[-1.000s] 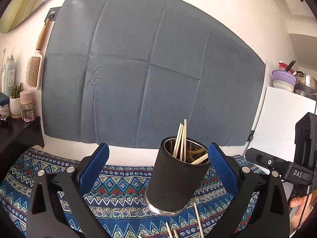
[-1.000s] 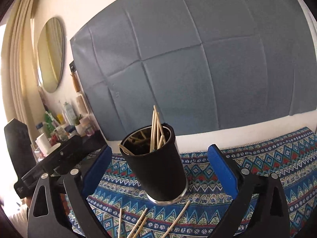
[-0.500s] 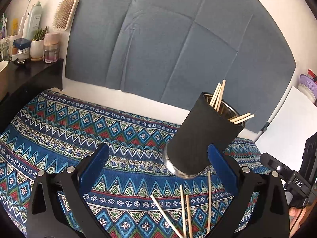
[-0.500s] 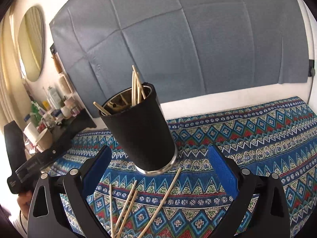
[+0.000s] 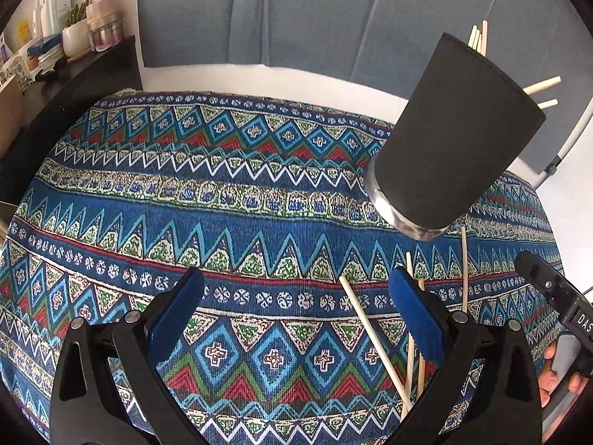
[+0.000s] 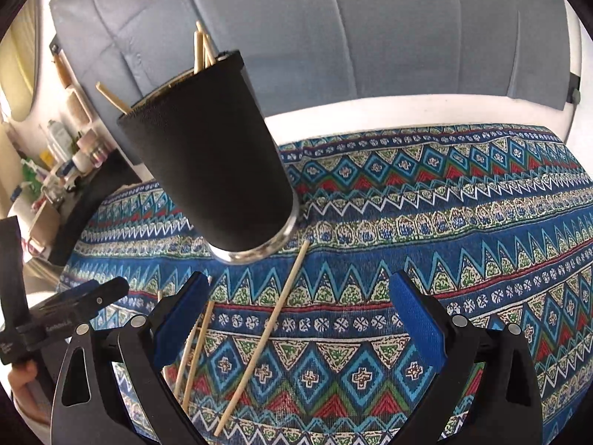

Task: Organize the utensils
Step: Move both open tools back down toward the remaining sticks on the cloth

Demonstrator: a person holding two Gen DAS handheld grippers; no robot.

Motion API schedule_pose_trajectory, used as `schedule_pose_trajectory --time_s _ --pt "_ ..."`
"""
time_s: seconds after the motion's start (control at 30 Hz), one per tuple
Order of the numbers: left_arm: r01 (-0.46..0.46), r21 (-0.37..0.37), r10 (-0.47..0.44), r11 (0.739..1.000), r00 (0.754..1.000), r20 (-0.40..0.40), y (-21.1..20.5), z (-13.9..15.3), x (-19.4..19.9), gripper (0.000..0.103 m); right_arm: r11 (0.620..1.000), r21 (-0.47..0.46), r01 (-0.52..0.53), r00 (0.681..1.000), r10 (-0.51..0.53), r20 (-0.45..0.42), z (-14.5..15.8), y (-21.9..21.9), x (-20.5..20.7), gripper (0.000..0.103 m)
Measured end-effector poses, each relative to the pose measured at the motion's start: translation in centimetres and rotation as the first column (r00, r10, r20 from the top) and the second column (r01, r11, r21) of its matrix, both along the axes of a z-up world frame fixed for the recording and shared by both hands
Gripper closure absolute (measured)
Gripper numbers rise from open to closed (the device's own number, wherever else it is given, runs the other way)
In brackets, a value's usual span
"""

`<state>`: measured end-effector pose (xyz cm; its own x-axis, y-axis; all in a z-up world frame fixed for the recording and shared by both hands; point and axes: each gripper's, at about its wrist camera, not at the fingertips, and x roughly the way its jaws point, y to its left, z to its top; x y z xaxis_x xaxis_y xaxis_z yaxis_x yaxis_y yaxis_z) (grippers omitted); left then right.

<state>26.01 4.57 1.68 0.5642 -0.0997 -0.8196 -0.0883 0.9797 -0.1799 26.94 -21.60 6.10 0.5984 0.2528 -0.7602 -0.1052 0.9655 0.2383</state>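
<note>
A pick-up of loose chopsticks (image 6: pixel 259 337) appears to be in preparation. Both grippers, left (image 5: pixel 296 319) and right (image 6: pixel 296 319), are held low over the patterned cloth (image 5: pixel 185 204), jaws spread wide and empty. Some sticks are already stowed in the black cup (image 6: pixel 211 155). Next, one stick, perhaps the nearest, must be straddled and pinched.

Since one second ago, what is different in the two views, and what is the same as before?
Both grippers tipped downward and drew apart: the black cup slid from centre to the right in the left view and to the left in the right view, and more loose chopsticks on the patterned cloth came into view. Left gripper and right gripper stayed open and empty; cup upright, nothing grasped.
</note>
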Motion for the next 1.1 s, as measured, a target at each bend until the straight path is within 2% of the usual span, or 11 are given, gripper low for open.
schedule_pose_trajectory --time_s 0.23,0.47,0.6,0.77,0.83,1.1 --pt "0.003 0.032 0.0 0.999 0.996 -0.09 -1.3 -1.5 0.1 0.006 0.997 -0.076 -0.019 0.998 0.014 -0.066 -2.3 0.6 0.2 0.01" --pt "-0.027 0.041 0.032 0.999 0.991 -0.131 -1.4 -1.9 0.2 0.006 1.0 -0.028 -0.003 0.992 -0.001 -0.124 -3.9 0.7 0.8 0.009" --pt "-0.042 0.061 0.051 0.997 0.987 -0.151 -1.3 -2.4 0.0 0.006 0.994 -0.111 -0.007 0.994 -0.005 -0.109 -4.6 1.8 0.7 0.009" --pt "-0.011 0.148 0.031 0.989 0.991 -0.133 -3.2 -3.4 -0.4 0.006 0.974 -0.226 -0.026 0.995 0.004 -0.098 -5.3 3.7 0.5 0.009" --pt "0.009 0.188 0.011 0.982 0.994 -0.104 -3.8 -3.5 -0.8 0.005 0.972 -0.235 -0.027 0.996 0.007 -0.084 -5.5 3.9 0.3 0.008" --pt "0.036 0.184 -0.035 0.982 0.999 -0.008 -3.9 -3.7 -2.6 0.005 0.97 -0.237 -0.051 0.997 0.037 -0.065 -6.0 4.1 -0.3 0.008"
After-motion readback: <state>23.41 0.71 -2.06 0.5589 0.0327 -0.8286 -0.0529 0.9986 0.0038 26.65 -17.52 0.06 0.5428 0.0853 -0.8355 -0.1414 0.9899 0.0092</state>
